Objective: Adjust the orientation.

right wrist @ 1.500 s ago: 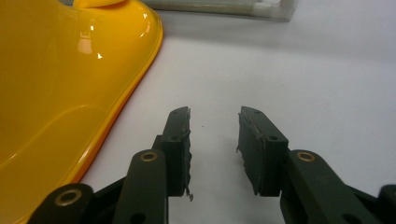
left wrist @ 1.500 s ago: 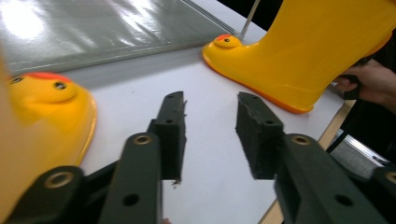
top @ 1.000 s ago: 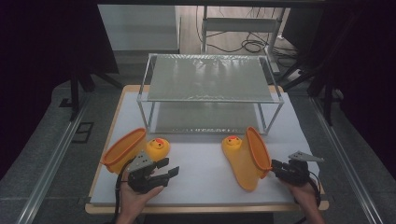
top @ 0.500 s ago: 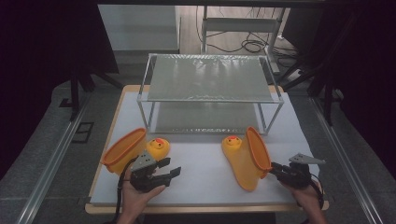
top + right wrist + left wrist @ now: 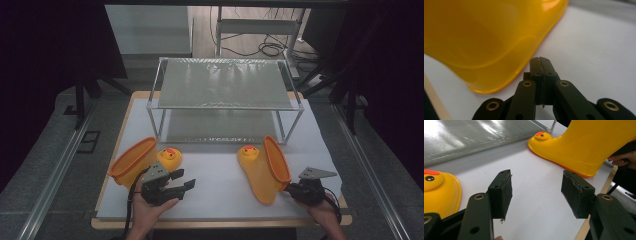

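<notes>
Two yellow rubber boots with duck faces on their toes lie on the white mat. The left boot [image 5: 137,162] lies just beyond my left gripper [image 5: 184,180], whose jaws stand open with nothing between them. In the left gripper view its toe [image 5: 439,192] is at the left and the right boot [image 5: 584,142] stands farther off. My right gripper [image 5: 290,189] sits at the sole of the right boot [image 5: 262,172]. Its jaws have just been closing and now meet pad to pad [image 5: 541,62], empty, with the boot [image 5: 481,37] just left of them.
A two-tier metal rack [image 5: 225,90] stands across the back half of the mat. The wooden table edge [image 5: 220,221] runs close in front of both hands. Bare mat lies between the two boots. Cables and stands sit on the floor behind the table.
The right gripper's jaws have come together beside the right boot's sole. Both hands and both boots stay where they were.
</notes>
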`<state>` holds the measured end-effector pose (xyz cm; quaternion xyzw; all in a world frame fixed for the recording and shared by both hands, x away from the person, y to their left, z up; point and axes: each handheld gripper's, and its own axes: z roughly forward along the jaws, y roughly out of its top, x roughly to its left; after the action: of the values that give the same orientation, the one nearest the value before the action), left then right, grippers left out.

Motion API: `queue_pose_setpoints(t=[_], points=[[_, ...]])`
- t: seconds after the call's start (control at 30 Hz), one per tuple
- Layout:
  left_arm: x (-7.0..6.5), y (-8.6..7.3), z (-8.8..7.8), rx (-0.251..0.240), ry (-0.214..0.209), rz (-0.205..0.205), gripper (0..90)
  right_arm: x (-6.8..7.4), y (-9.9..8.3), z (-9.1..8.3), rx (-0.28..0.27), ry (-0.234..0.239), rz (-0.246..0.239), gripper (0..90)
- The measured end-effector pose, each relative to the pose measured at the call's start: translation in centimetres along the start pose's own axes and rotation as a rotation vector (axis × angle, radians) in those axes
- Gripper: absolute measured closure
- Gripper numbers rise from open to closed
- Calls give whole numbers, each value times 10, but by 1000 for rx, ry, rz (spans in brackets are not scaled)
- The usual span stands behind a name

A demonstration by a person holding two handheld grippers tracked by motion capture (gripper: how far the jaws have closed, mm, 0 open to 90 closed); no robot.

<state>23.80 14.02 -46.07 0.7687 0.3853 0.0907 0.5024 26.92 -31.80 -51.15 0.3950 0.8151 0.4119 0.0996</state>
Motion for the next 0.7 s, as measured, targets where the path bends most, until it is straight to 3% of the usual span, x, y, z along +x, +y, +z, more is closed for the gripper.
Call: queue_pose_setpoints(t=[0.07,0.1,0.3,0.7], points=[[0,0,1,2,-3,0,420,6,2,4,8,14,-21,896],[0,0,1,1,-4,0,420,8,3,4,10,-1,-30,895],[-1,1,0,2,-5,-1,418,9,3,5,8,13,-21,896],[1,2,-3,0,0,-4,417,34,13,28,15,99,-83,896]])
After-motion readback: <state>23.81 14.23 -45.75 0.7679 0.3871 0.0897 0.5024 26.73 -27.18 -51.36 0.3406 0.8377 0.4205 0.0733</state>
